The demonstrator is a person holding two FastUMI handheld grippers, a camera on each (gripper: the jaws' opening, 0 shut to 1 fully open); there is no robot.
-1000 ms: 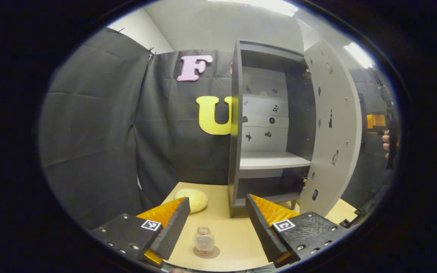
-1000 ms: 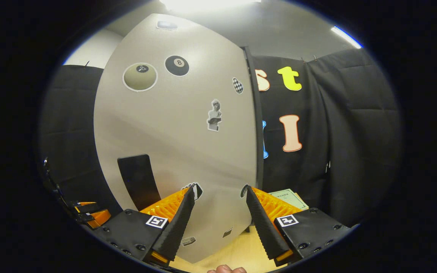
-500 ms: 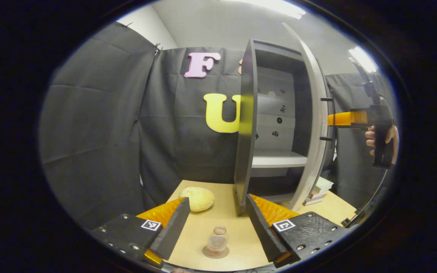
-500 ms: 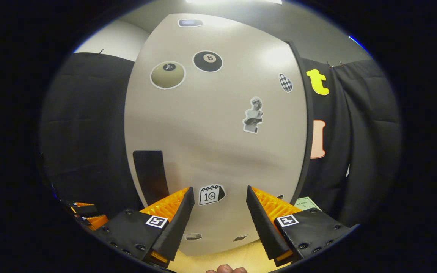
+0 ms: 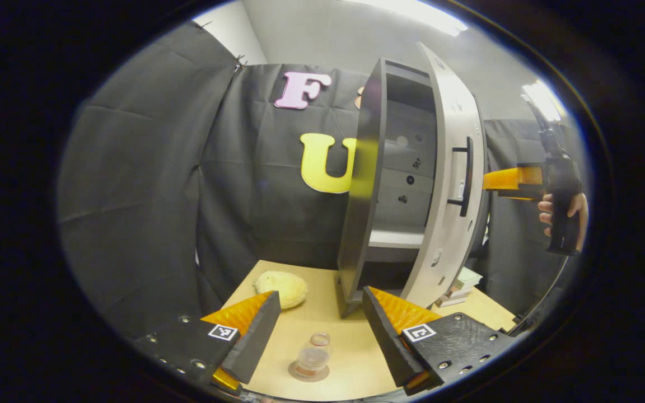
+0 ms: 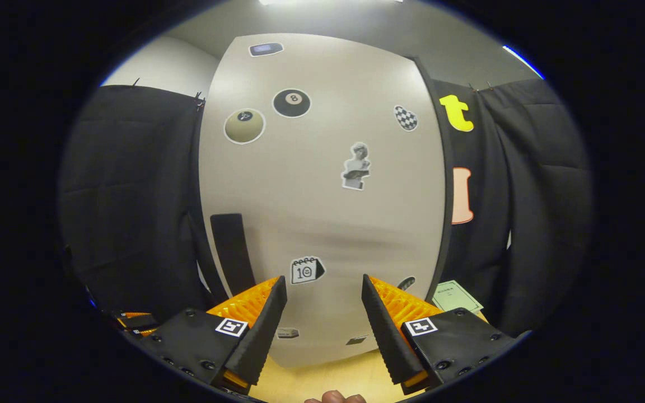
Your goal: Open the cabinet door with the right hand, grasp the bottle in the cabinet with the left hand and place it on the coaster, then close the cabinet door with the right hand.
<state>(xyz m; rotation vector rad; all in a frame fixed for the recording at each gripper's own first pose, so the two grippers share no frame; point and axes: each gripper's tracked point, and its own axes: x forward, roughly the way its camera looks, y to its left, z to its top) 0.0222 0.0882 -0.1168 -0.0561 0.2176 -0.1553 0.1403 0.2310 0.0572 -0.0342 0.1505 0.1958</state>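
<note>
In the left gripper view a small clear bottle (image 5: pixel 312 360) stands on a round brown coaster (image 5: pixel 309 373) on the wooden table, between and beyond the fingers of my open left gripper (image 5: pixel 321 330). Behind it the grey cabinet (image 5: pixel 363 184) has its door (image 5: pixel 450 184) nearly shut, with a narrow gap showing the shelf inside. The right gripper (image 5: pixel 496 180), held by a hand, pushes against the door's outer face near the black handle (image 5: pixel 466 177). In the right gripper view the sticker-covered door (image 6: pixel 328 196) is close ahead of my open right gripper (image 6: pixel 322 313), beside its handle (image 6: pixel 232 246).
A pale round bread-like lump (image 5: pixel 281 287) lies on the table (image 5: pixel 350 358) left of the cabinet. A stack of books or papers (image 5: pixel 459 280) sits at the cabinet's right; a green sheet (image 6: pixel 456 295) shows in the right gripper view. Black cloth walls the booth.
The cabinet door has swung from wide open to nearly shut, pushed by the right gripper. The bottle stays on the coaster. Both grippers remain open.
</note>
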